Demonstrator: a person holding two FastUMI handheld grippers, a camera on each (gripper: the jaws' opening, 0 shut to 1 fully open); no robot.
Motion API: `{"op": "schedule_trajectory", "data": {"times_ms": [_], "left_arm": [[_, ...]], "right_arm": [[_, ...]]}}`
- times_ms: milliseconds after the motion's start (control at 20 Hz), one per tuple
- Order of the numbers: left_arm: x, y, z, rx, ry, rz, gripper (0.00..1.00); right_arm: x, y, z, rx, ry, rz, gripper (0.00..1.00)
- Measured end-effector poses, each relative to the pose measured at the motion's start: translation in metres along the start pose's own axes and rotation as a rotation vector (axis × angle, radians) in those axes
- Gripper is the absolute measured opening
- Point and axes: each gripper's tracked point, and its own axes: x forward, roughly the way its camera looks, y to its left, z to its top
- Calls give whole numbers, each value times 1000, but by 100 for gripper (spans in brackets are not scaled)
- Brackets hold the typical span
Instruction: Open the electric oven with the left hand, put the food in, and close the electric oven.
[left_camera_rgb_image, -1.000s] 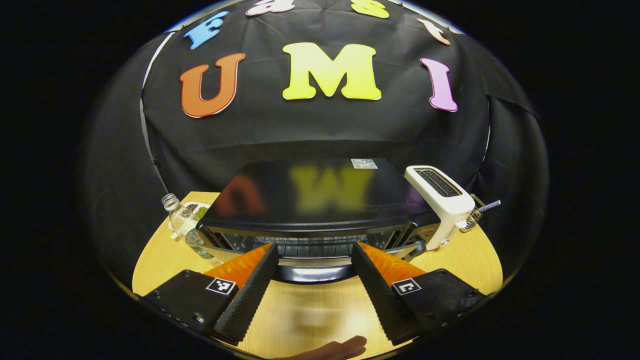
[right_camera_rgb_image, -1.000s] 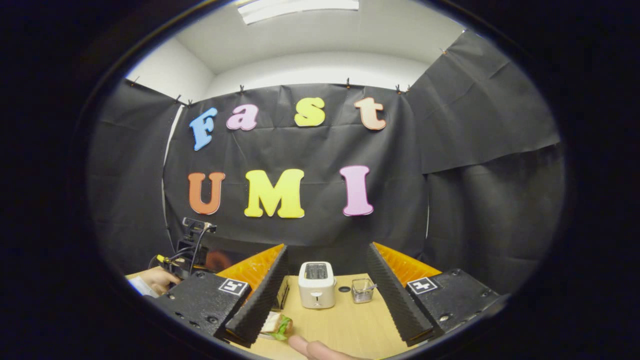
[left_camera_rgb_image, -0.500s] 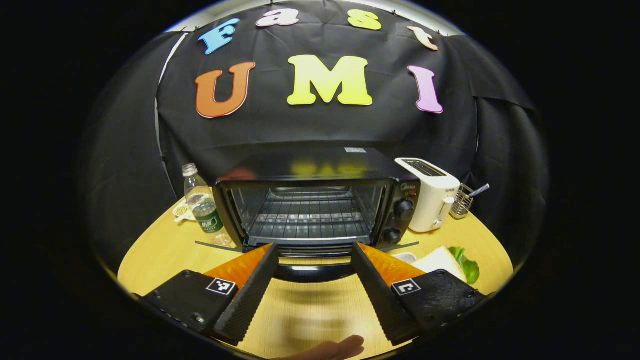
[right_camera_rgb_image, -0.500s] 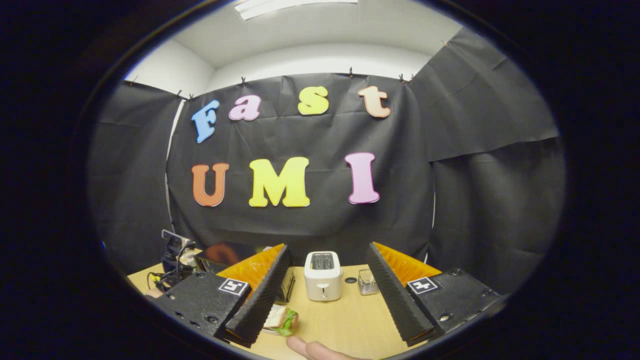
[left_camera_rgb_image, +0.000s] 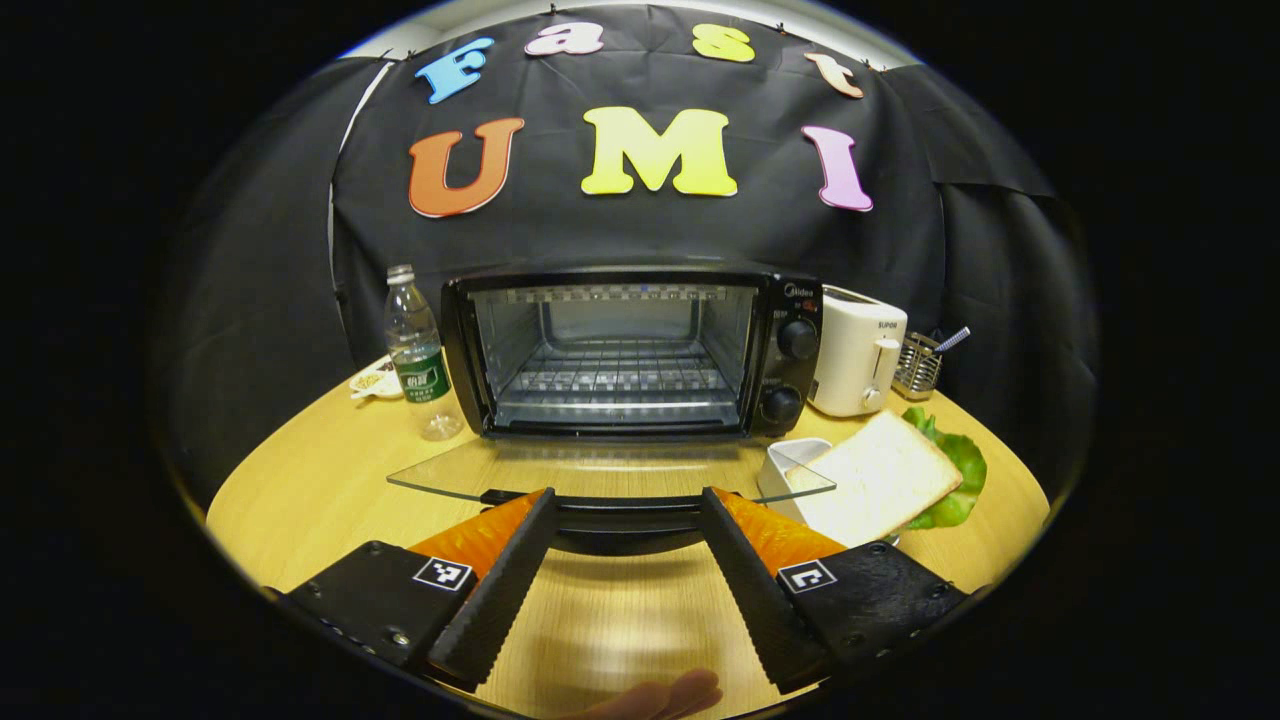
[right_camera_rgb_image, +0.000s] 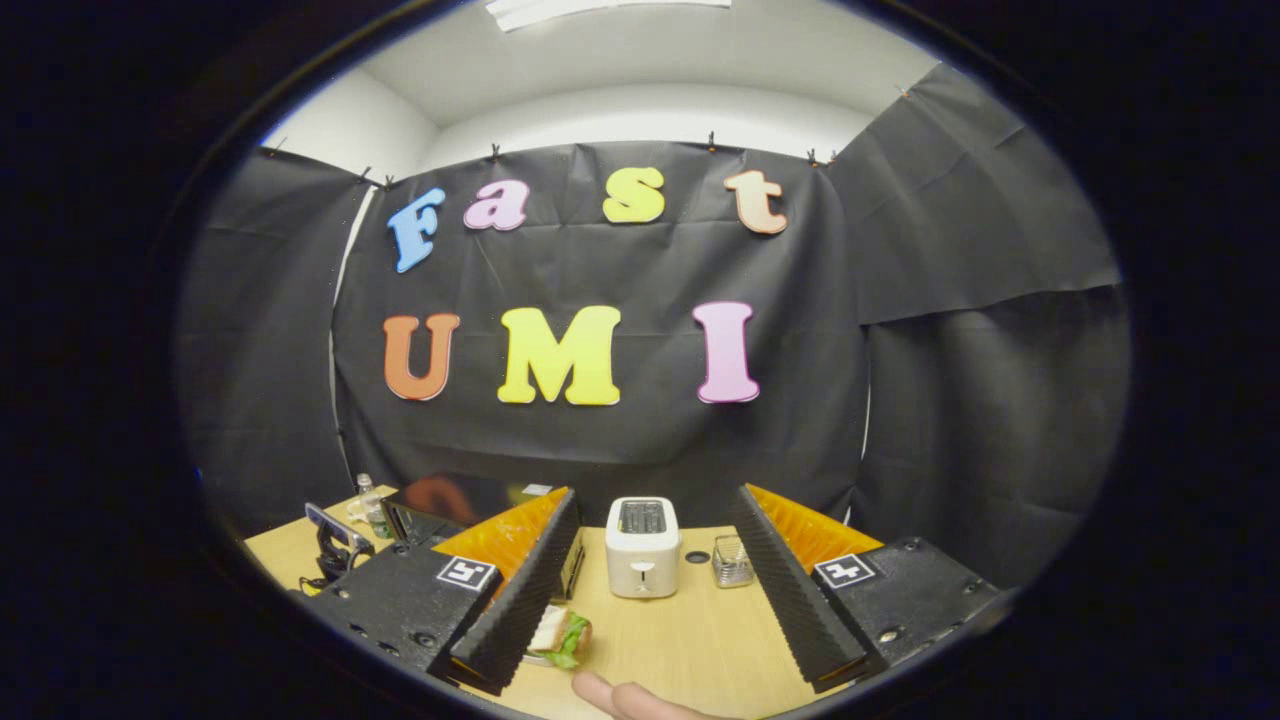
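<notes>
Two grippers stand in different relations to the work. In the left gripper view the electric oven sits at centre frame with its glass door folded down flat, and the door's dark handle bar runs left to right across the gap of the left gripper. Its jaws are spread wide; whether they touch the bar I cannot tell.

The food, a sandwich of white bread over lettuce, lies at the right of that frame beside a small white dish, to the right of the open door. In the right gripper view the sandwich sits at lower centre, by the inner edge of the left-hand finger of the right gripper, which is wide apart and empty. That gripper looks the likelier one to fetch it, then carry it leftward to the oven mouth.
</notes>
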Motion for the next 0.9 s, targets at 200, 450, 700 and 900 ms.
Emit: {"op": "schedule_trajectory", "data": {"times_ms": [200,450,700,900], "left_arm": [[6,-1,-30,-12,45,0,94],[8,-3,-52,-31,80,0,95],[-1,14,-32,-35,35,38,96],[-30,25,24,-62,-81,47,95]], "right_arm": [[1,4,-4,11,13,25,91],[4,3,-15,-7,39,14,100],[12,6,-28,11,97,31,91],[27,21,-60,50,233,117,91]]}}
